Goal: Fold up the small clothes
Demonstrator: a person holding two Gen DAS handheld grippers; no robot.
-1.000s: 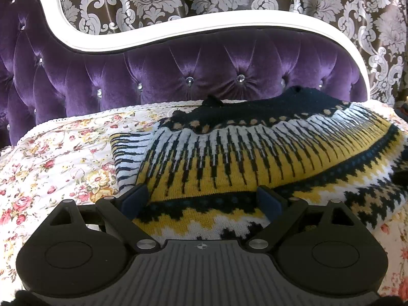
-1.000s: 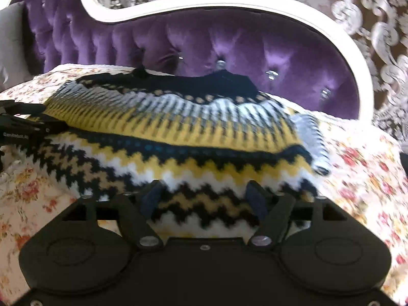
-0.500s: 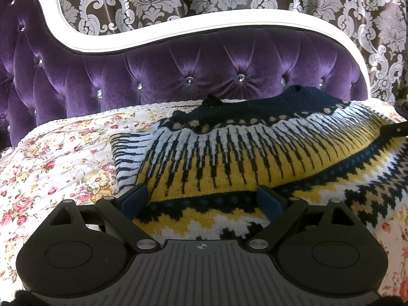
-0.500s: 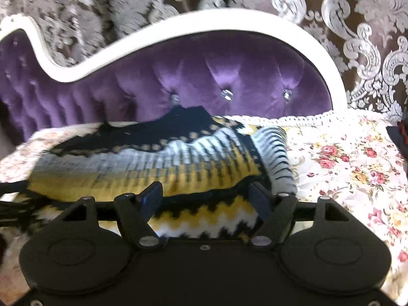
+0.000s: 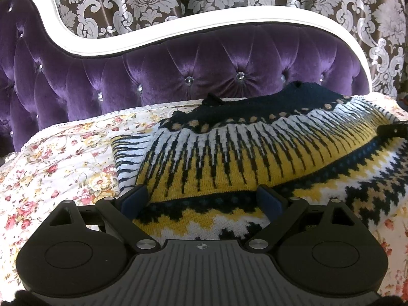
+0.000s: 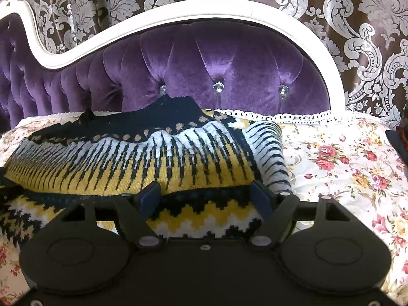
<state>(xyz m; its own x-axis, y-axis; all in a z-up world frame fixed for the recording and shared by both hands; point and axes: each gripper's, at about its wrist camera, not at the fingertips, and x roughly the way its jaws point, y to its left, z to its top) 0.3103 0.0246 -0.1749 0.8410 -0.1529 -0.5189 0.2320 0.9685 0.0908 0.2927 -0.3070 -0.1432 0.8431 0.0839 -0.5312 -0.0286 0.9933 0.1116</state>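
1. My left claw [image 5: 201, 199] sits released, jaws wide, at the near left edge of the sweater [image 5: 255, 153], gripping nothing.
2. The sweater lies on the floral bedspread [image 5: 63, 158], its upper part already doubled over the zigzag hem, so I judge a fold half done.
3. My right claw [image 6: 207, 197] is likewise released at the near right edge; next I need both to pinch that edge.
4. Behind stands the purple headboard [image 6: 216, 61]; nothing blocks me.

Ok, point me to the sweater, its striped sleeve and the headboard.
sweater [image 5: 229, 176], left wrist view, yellow band.
striped sleeve [image 6: 270, 153], right wrist view, folded sleeve's middle.
headboard [image 6: 216, 58], right wrist view, purple tufting.
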